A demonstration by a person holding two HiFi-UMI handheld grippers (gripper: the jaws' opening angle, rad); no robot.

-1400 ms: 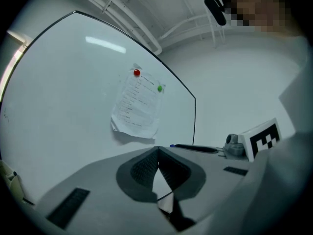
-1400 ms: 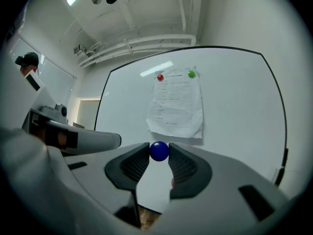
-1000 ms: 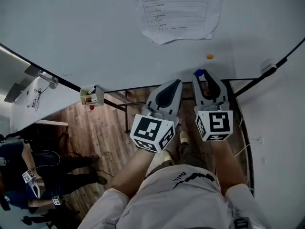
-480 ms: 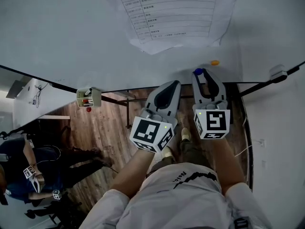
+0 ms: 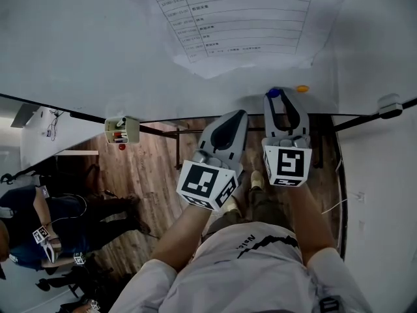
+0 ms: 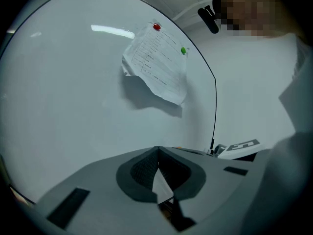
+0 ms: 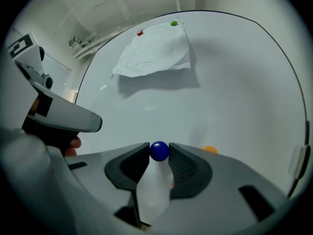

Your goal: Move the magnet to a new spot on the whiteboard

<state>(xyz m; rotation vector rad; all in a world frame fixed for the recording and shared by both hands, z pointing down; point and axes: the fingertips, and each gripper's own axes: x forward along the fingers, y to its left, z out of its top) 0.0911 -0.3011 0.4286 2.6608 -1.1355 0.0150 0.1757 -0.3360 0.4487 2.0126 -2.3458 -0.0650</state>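
**Blue magnet pinched in your right gripper, low on the board**

The blue magnet (image 7: 159, 151) sits right at the tips of your right gripper (image 7: 159, 154). Both jaws are clamped on its sides. From the head view it is over the bottom strip of the whiteboard (image 5: 98, 44). Can't tell whether it touches the surface.

An orange magnet (image 7: 210, 150) is stuck on the board just right of the jaw tips, apart from the blue one. The paper sheet (image 7: 154, 50) hangs higher up, pinned by a red magnet (image 7: 140, 33) and a green magnet (image 7: 173, 23). The board between the sheet and the jaws is bare.

Your left gripper (image 6: 157, 152) is beside the right one, jaws pressed together with nothing between them.

The blue magnet reads as a round ball, so no long axis or heading to call.
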